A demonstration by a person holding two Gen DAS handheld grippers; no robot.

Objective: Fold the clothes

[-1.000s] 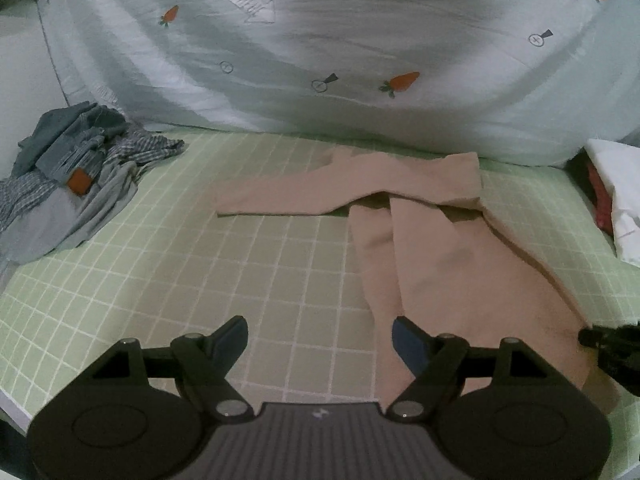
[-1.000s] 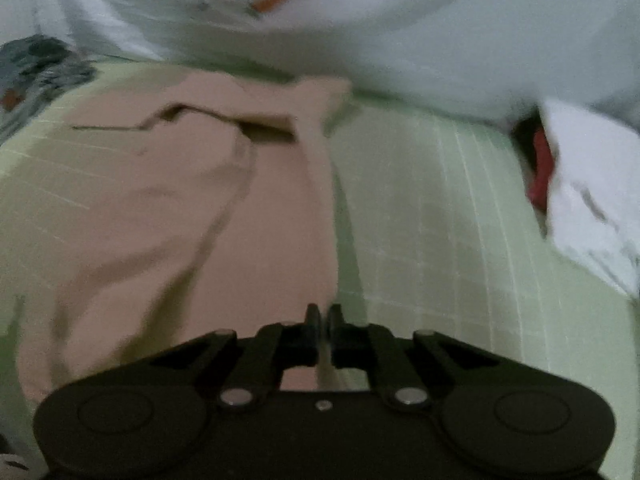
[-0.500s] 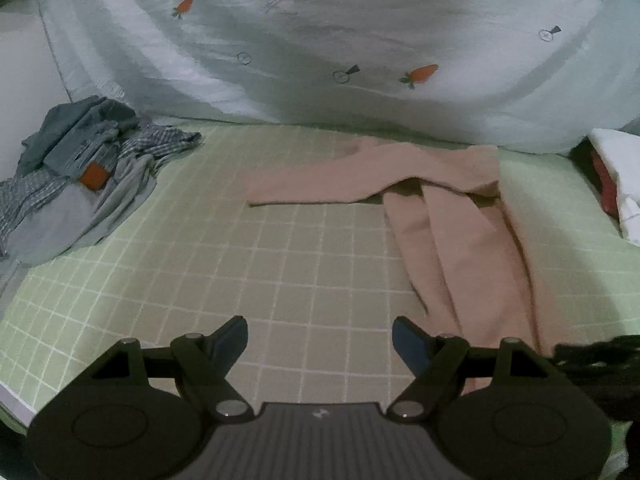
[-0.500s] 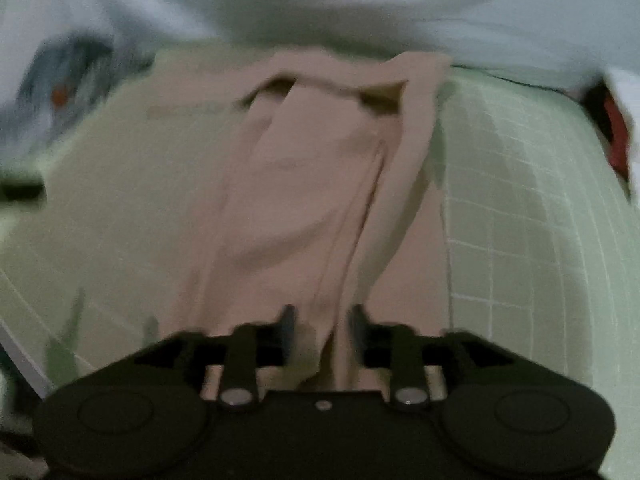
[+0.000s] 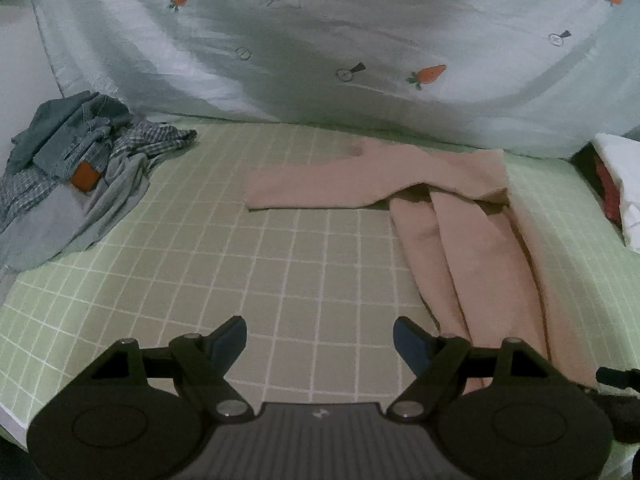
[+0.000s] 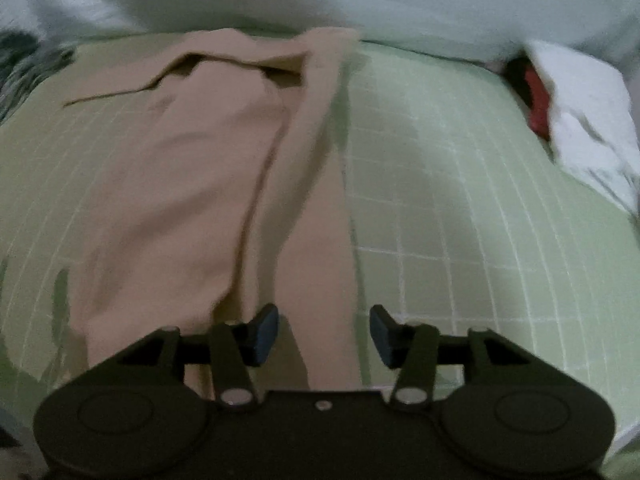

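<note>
A soft peach-coloured long-sleeved top (image 5: 472,240) lies flat on the bed's green sheet with white squares (image 5: 240,264), one sleeve stretched out to the side. The left tongs (image 5: 320,338) hang wide open over bare sheet, holding nothing. The right tongs (image 6: 324,334) are opening just above the top's bottom edge, and the cloth is not pinched. A heap of blue and checked clothes (image 5: 76,168) sits far off.

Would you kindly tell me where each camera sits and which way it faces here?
Left wrist: on the left gripper, angled down over the green checked sheet, its fingers wide apart and empty.
Right wrist: on the right gripper, angled down over the beige garment, fingers opening above it.
Shared: garment, sheet, carrot-print quilt.
</note>
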